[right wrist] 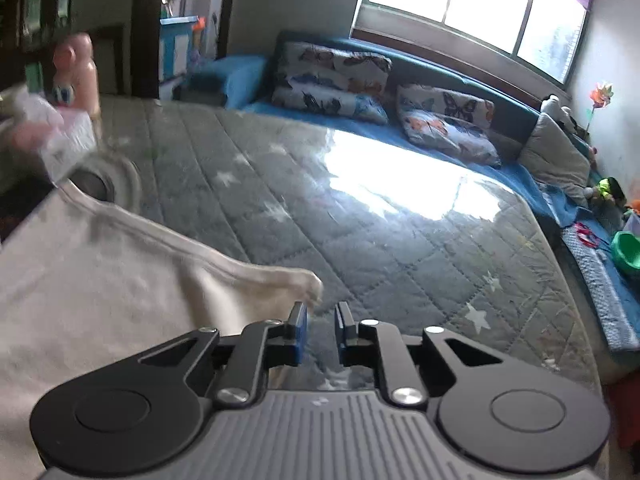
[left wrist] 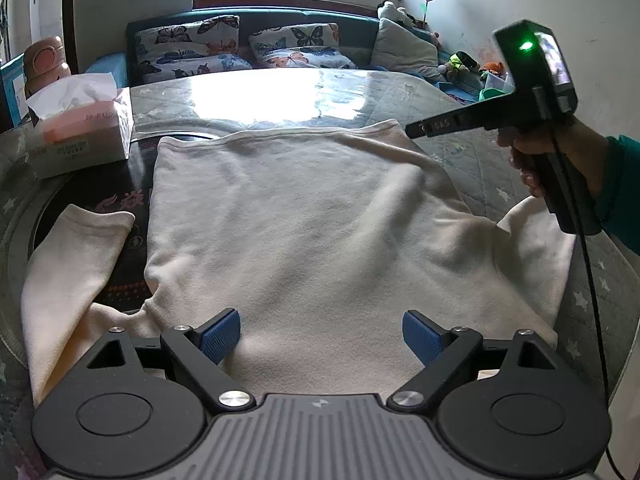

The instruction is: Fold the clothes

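A cream long-sleeved top (left wrist: 320,220) lies flat on the table, hem at the far side. Its left sleeve (left wrist: 76,256) bends toward the near left and its right sleeve (left wrist: 532,248) runs off to the right. My left gripper (left wrist: 320,320) hovers open over the near part of the top, blue pads wide apart with nothing between them. A hand holds my right gripper (left wrist: 418,129) by the far right hem corner. In the right wrist view that gripper (right wrist: 322,308) shows a narrow gap between its fingers, holding nothing, with the hem corner (right wrist: 308,280) just beyond its left finger.
The table (left wrist: 472,160) has a grey quilted star cover under a glossy sheet. A tissue box (left wrist: 84,128) and a pink bottle (left wrist: 44,64) stand at the far left. Behind is a blue sofa with butterfly pillows (left wrist: 188,48); toys and a green bowl (right wrist: 626,248) lie right.
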